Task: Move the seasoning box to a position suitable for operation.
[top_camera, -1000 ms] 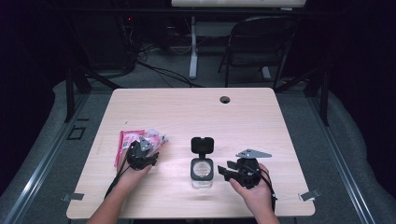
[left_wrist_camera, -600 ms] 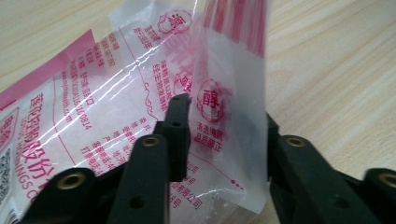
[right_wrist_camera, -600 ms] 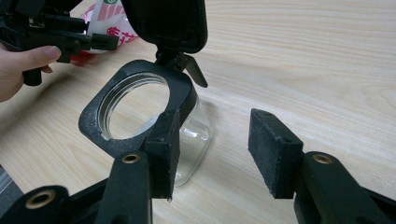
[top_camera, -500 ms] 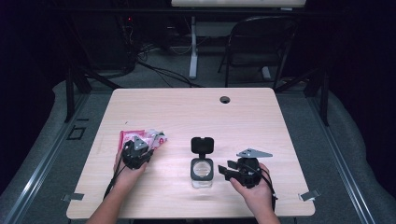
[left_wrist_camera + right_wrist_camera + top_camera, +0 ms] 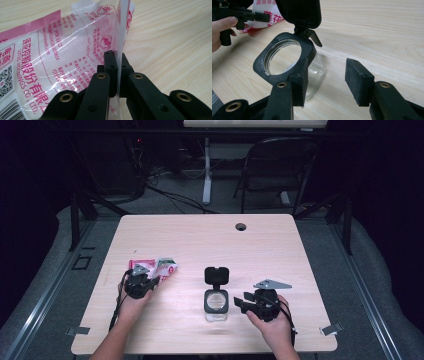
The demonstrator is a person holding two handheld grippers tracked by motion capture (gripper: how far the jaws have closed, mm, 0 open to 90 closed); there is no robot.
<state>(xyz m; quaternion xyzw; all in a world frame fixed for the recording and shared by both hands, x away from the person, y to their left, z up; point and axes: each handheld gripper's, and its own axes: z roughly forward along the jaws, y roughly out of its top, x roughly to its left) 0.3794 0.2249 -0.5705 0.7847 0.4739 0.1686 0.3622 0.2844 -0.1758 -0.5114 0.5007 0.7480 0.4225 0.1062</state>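
Note:
A pink and clear plastic bag (image 5: 156, 266) with printed writing lies at the table's left. My left gripper (image 5: 150, 283) is shut on its edge; in the left gripper view the film (image 5: 75, 45) is pinched between the jaws of the left gripper (image 5: 116, 72). A clear glass jar (image 5: 216, 303) with a black collar and a flipped-up black lid (image 5: 216, 275) stands at the table's front middle. My right gripper (image 5: 242, 303) is open just right of the jar. In the right gripper view the jar (image 5: 287, 60) sits beside the left jaw of the right gripper (image 5: 328, 81).
The wooden table (image 5: 210, 240) has a small round cable hole (image 5: 241, 226) near its far edge. A black folding chair (image 5: 277, 167) and a desk leg (image 5: 206, 170) stand beyond the table. Metal clips (image 5: 331, 329) are on the front corners.
The left gripper has edged slightly left and back with the bag held in it. The right gripper and the jar have stayed put.

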